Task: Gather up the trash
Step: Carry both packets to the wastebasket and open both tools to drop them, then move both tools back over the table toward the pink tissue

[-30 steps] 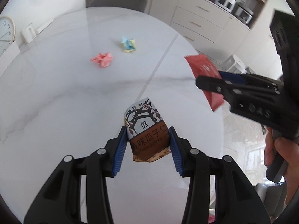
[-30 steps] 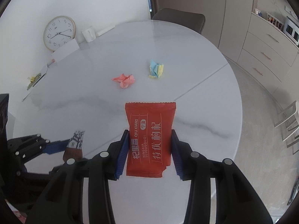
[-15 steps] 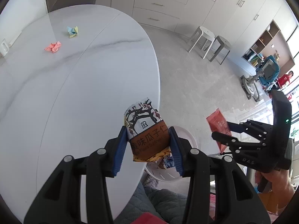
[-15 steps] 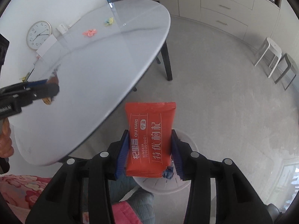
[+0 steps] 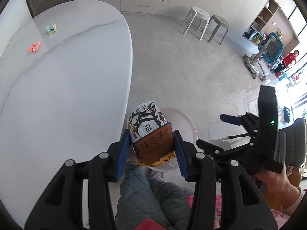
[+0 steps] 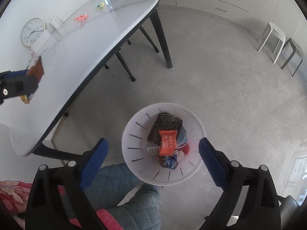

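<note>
One packet left in play: the left gripper [image 5: 151, 149] is clamped on the seed packet [image 5: 148, 134], long axis upright, with the white bin [image 6: 134, 134] showing just behind and below it. Over the bin, the right gripper [image 6: 153, 151] has nothing between its opening jaws, and the red wrapper [image 6: 167, 142] lies inside. Left looks up next, and by my call it needs only a small carry to be over the bin's mouth.

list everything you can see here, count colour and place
white bin: 1, on floor beside table
red packet: 1, in bin on other trash
seed packet: 1, brown and white, in left hand-held gripper
paper wads: 2, pink, blue-yellow, on table
table: 1, white
clock: 1, white, past the table
stools: 2, white, grey, floor
left hand-held gripper: shut on seed packet
right hand-held gripper: jaws opening, empty, above bin
</note>
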`<state>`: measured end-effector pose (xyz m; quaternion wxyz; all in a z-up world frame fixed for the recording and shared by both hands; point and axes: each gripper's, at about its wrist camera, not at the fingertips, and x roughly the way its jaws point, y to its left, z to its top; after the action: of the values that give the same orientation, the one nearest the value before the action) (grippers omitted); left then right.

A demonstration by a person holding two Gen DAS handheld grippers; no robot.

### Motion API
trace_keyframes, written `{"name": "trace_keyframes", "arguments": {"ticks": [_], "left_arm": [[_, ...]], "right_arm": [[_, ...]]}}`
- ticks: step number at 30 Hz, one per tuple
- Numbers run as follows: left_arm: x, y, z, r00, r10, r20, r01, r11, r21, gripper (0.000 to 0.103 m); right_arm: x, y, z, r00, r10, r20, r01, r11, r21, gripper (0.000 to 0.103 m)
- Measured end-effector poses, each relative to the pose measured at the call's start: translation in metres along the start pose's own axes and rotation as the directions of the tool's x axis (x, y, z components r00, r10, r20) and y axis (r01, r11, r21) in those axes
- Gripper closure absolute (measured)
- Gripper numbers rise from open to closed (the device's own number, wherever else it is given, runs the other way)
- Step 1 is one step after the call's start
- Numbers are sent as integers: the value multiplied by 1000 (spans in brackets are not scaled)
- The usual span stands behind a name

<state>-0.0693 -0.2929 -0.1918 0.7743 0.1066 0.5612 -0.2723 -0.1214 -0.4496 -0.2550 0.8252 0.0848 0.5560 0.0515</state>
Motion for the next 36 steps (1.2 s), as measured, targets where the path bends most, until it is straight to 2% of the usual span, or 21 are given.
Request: {"name": "trace_keyframes", "arguments": {"ticks": [7, 11, 12, 14, 15, 17, 19, 22, 30, 33, 36], "left_arm": [[39, -40, 7, 997, -38, -74, 47, 991, 125, 58], [67, -57, 6, 990, -48, -132, 70, 984, 167, 57], [73, -61, 6, 988, -40, -148, 67, 982, 178, 51], [83, -64, 5, 982, -42, -184, 77, 979, 186, 46], [86, -65, 5, 978, -41, -203, 79, 980, 182, 40], [88, -66, 5, 975, -49, -216, 88, 981, 173, 34], [86, -65, 4, 977, -46, -208, 83, 982, 172, 24], [77, -64, 4, 981, -44, -190, 77, 982, 171, 17], [49, -63, 12, 987, -42, -155, 64, 989, 134, 14], [27, -55, 13, 994, -17, -104, 28, 993, 111, 14], [-3, -38, 14, 999, -1, -37, 2, 999, 45, 10]], "right_arm": [[-55, -32, -2, 990, -111, 91, 103, 990, 95, 2], [-74, -57, -3, 985, -124, 118, 104, 980, 168, 2], [-77, -62, -3, 984, -130, 122, 107, 978, 179, 2], [-80, -68, -5, 982, -143, 126, 118, 975, 190, 2], [-82, -69, -5, 980, -150, 131, 123, 973, 193, 2], [-86, -72, -7, 977, -156, 144, 126, 972, 199, 2], [-88, -72, -5, 975, -161, 153, 129, 971, 202, 2], [-87, -72, -5, 976, -157, 151, 123, 970, 208, 2], [-92, -67, -2, 972, -156, 174, 124, 975, 187, 2], [-95, -63, 3, 971, -153, 184, 120, 976, 181, 2], [-101, -55, 9, 971, -133, 201, 98, 980, 171, 2]]}}
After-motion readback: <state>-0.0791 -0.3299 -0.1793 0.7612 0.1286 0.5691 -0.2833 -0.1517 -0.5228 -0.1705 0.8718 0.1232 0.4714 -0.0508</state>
